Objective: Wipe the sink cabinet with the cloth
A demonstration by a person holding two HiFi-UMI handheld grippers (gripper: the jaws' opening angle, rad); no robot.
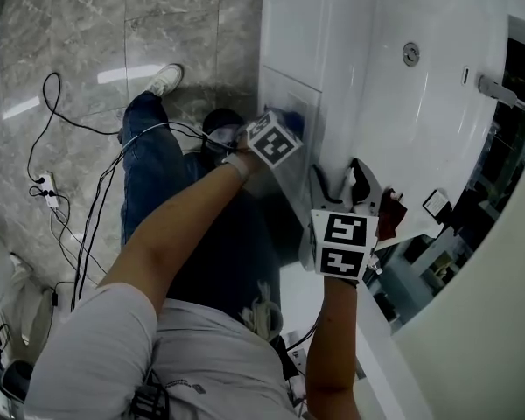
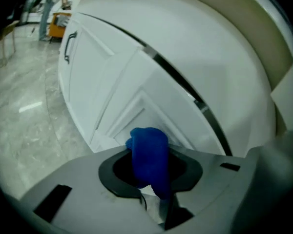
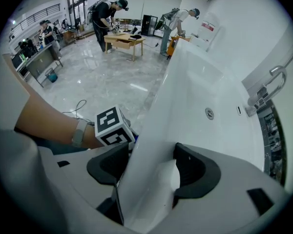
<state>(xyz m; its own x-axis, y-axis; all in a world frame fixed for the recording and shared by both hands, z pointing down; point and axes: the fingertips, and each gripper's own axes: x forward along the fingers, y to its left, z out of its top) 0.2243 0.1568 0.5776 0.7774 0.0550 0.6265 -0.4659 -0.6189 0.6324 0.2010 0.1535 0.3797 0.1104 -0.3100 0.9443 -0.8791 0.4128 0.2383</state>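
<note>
The left tool (image 2: 149,172) pinches a soft blue cloth (image 2: 149,152). The cloth is close up to the white sink cabinet door (image 2: 117,96), low down near the shiny grey stone floor (image 2: 24,130). I cannot tell if it touches. The right tool (image 3: 151,174) grips the thick white sink edge (image 3: 154,140). I think wiping is under way. The door shows no wipe marks, so how much is left is unclear.

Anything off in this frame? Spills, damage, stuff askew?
No spills or damage. One oddity: the right gripper has its fingers astride the sink rim, seemingly clamped on it, while the left gripper holds the blue cloth by the cabinet door. Cables trail across the floor.
</note>
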